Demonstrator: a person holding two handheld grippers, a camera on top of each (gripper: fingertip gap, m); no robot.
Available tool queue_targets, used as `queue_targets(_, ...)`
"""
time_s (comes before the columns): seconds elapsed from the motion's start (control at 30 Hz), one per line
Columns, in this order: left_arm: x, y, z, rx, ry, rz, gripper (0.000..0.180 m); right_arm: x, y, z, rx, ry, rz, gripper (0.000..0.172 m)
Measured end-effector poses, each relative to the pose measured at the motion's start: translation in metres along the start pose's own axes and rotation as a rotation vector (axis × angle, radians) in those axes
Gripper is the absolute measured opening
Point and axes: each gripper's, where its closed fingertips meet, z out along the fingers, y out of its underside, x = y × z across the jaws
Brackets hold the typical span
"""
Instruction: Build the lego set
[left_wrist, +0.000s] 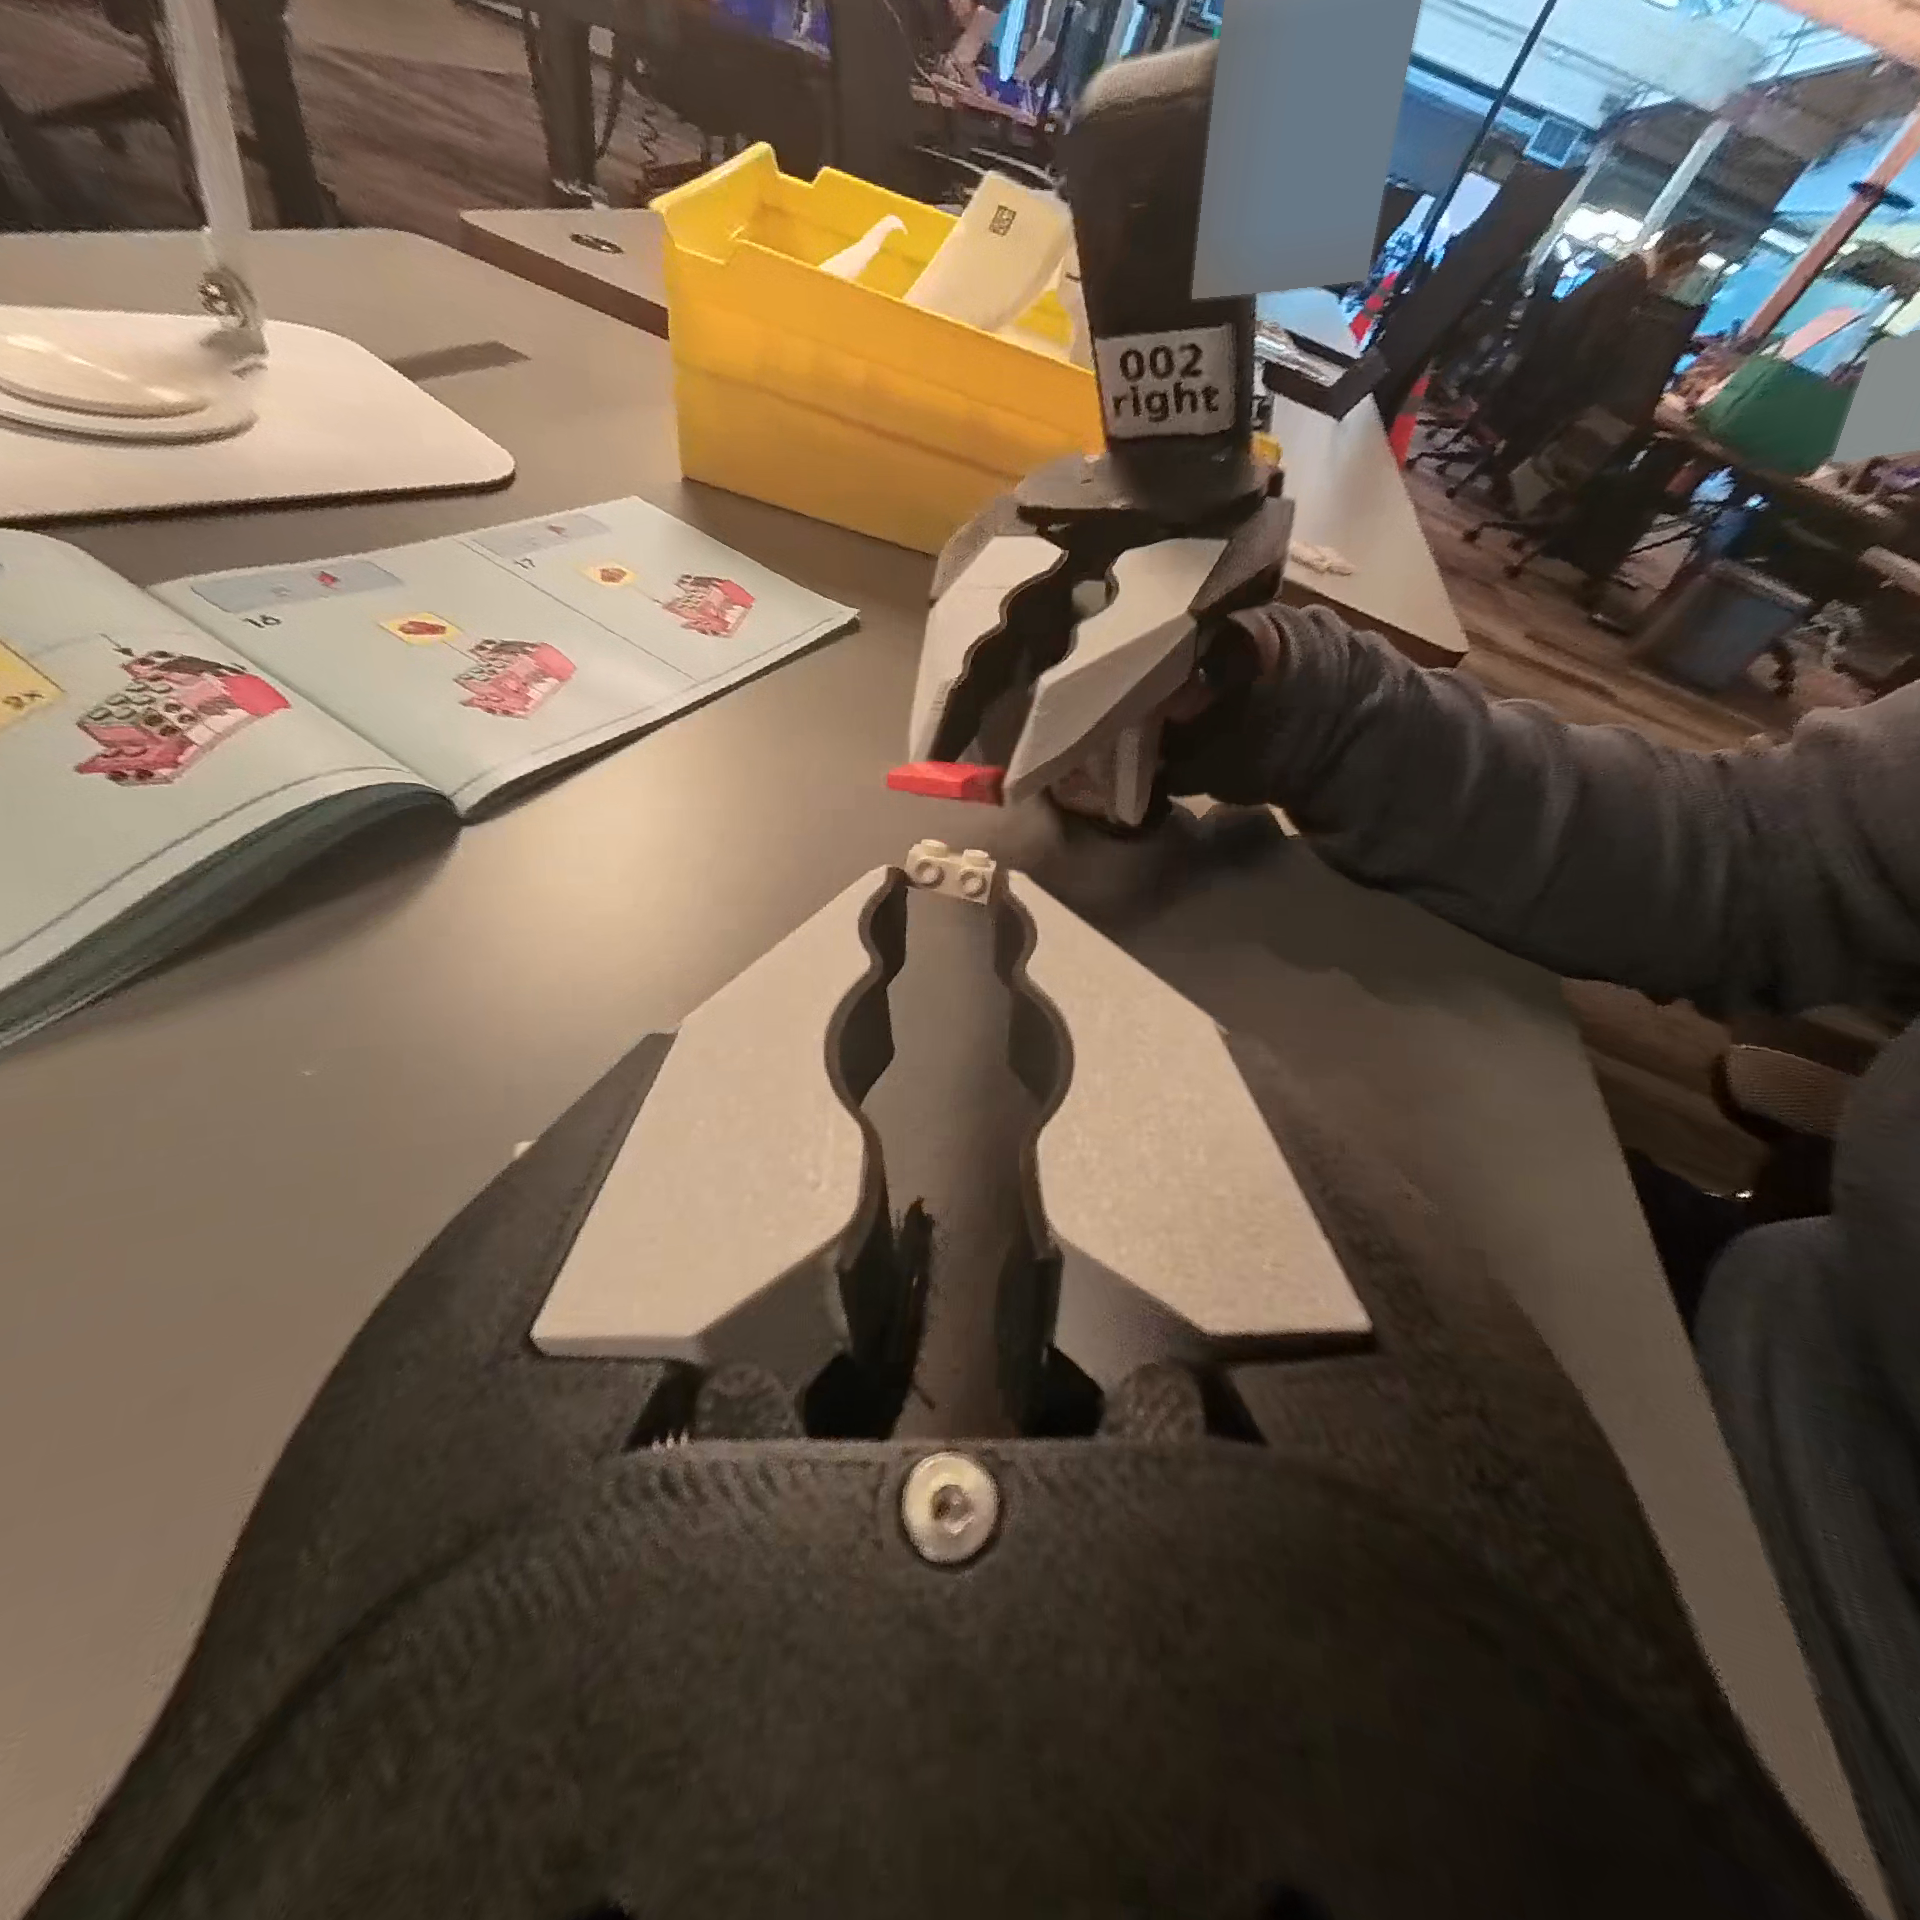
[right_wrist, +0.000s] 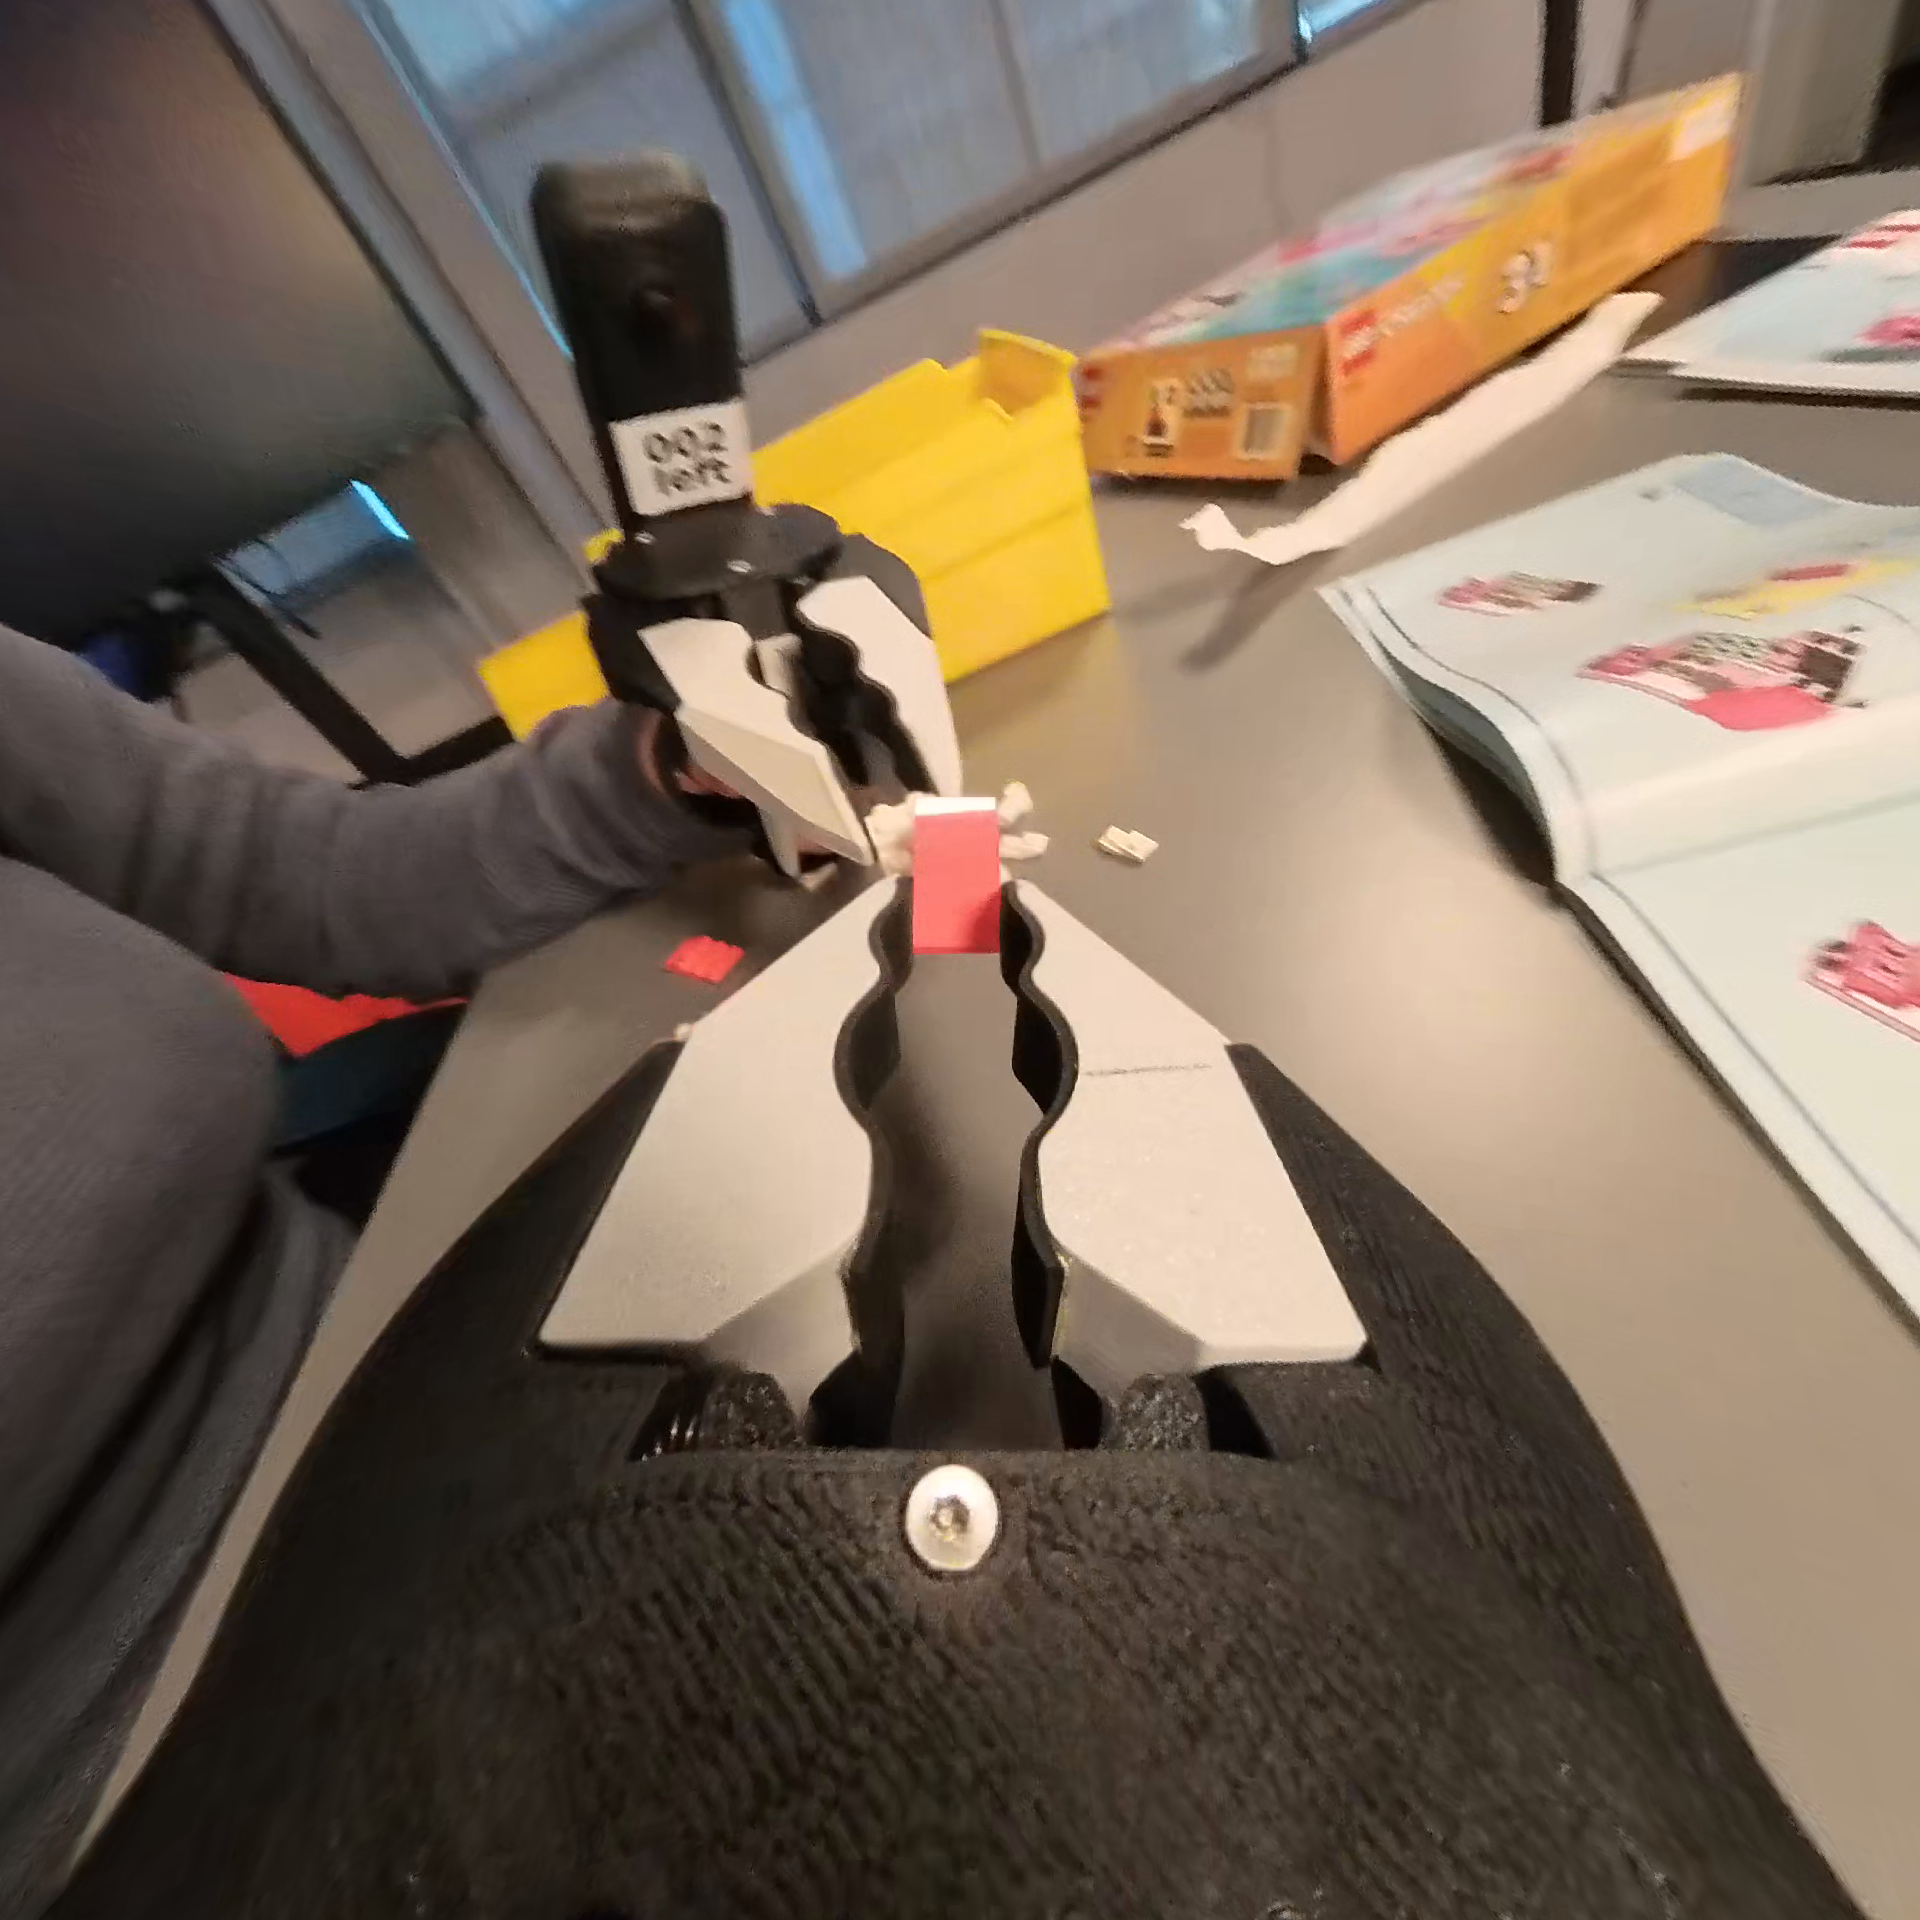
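Observation:
My left gripper (left_wrist: 951, 883) is shut on a small white two-stud brick (left_wrist: 953, 874), held at the fingertips above the dark table (left_wrist: 623, 914). My right gripper (right_wrist: 954, 904) is shut on a flat red tile (right_wrist: 956, 883) that sticks out forward from its tips. In the left wrist view the right gripper (left_wrist: 961, 769) hangs just above and beyond the white brick, with the red tile (left_wrist: 943, 781) level and a short gap over it. In the right wrist view the left gripper (right_wrist: 894, 821) sits just behind the red tile, the white brick (right_wrist: 888, 831) partly hidden by it.
An open instruction booklet (left_wrist: 343, 686) lies left of the grippers; it also shows at the right in the right wrist view (right_wrist: 1662, 707). A yellow bin (left_wrist: 862, 416) stands behind. A red plate (right_wrist: 704, 958), small white pieces (right_wrist: 1127, 844), a set box (right_wrist: 1403, 312) and a white lamp base (left_wrist: 260, 416) lie on the table. The grippers are tip to tip, or close to it.

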Motion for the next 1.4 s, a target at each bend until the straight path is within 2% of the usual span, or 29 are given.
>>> queue_targets(0.1, 0.005, -0.002, -0.001, 0.024, 0.058, -0.059, 0.014, -0.009, -0.001, 0.002, 0.014, -0.061, 0.017, 0.014)
queue_targets(0.27, 0.010, -0.006, -0.003, 0.060, 0.141, -0.148, 0.014, -0.010, -0.002, 0.004, 0.018, -0.064, 0.014, 0.014)
queue_targets(0.7, 0.008, -0.003, -0.002, 0.046, 0.170, -0.245, 0.014, -0.015, 0.002, 0.011, -0.012, -0.071, -0.008, 0.014)
queue_targets(0.97, 0.007, 0.004, 0.001, -0.011, 0.158, -0.242, 0.014, -0.014, 0.015, 0.012, -0.107, -0.044, -0.048, 0.014)
queue_targets(1.4, 0.007, 0.043, 0.008, -0.272, 0.090, -0.152, 0.015, -0.008, 0.062, 0.019, -0.426, 0.058, -0.193, 0.014)
